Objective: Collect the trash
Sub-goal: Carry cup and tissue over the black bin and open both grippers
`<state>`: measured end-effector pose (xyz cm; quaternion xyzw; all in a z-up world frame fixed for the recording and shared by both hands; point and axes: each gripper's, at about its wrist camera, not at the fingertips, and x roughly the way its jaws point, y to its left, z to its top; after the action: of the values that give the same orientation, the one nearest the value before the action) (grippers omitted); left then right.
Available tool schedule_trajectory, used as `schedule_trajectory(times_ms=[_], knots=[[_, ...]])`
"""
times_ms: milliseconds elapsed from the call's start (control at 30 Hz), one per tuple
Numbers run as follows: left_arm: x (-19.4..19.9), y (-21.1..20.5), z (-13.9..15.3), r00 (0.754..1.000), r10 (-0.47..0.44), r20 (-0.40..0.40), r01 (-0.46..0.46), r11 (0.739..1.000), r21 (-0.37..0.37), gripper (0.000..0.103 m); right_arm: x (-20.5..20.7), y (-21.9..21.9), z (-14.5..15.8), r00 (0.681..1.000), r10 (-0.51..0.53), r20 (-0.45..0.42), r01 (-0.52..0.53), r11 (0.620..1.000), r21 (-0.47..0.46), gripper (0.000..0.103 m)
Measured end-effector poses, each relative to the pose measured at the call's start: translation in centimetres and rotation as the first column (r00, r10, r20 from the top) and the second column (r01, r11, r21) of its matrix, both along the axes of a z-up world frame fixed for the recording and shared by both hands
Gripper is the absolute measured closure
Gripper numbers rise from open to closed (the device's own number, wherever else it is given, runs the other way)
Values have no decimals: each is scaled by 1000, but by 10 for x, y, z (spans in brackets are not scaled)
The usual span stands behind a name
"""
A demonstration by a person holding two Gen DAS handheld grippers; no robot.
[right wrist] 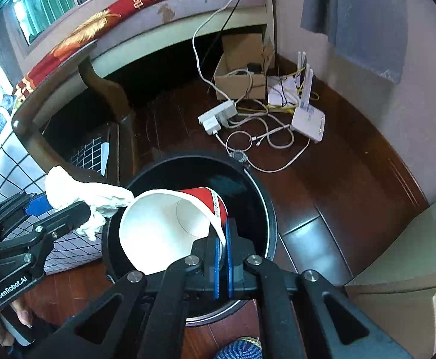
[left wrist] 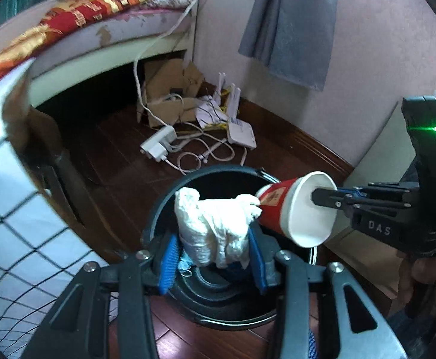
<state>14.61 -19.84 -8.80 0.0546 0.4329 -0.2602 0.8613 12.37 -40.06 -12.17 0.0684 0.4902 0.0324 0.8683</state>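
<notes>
Left claw [left wrist: 215,257] loosely brackets crumpled tissue [left wrist: 215,227]; right claw [right wrist: 224,239] pinches cup [right wrist: 170,227] rim.

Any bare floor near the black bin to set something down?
Bare dark wood floor lies right of the round black trash bin, up to the pink wall's skirting. Behind the bin it's crowded: white power strip, tangled cables, white router, cardboard box.

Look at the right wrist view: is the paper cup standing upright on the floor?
No. The paper cup is tipped on its side above the black bin, its rim pinched in the right gripper.
</notes>
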Motion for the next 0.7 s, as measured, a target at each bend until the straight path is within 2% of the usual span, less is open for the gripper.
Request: schedule_trajectory(times_ms=[33,67,100,133,200,267,333,700], knots=[[2,-2,-4,1000,2,-12,-2,1000,12,35,3,0,-5,1000,0,-14,0,1000,-21,87],[4,-4,-9,999,33,-8,-32,998,54,17,7,0,-14,999,-20,-48,16,997,-79,68],[2,-3,-11,999,53,6,-53,996,72,10,9,-3,-20,997,-41,-66,33,994,-107,21],[1,1,-12,997,76,21,-78,994,81,0,10,-8,-25,995,-67,-75,57,991,-120,7],[1,6,-15,995,98,14,-98,992,82,0,11,-19,-32,989,-112,-93,99,986,-135,7],[1,11,-20,993,115,-13,-113,990,88,0,13,-26,-36,986,-130,-107,115,984,-138,2],[-1,16,-21,992,126,-2,-126,988,87,0,13,-27,-37,983,-150,-111,131,978,-161,0],[-2,26,-7,987,151,47,-155,983,101,0,12,-9,-19,992,-112,-49,101,976,-191,0]])
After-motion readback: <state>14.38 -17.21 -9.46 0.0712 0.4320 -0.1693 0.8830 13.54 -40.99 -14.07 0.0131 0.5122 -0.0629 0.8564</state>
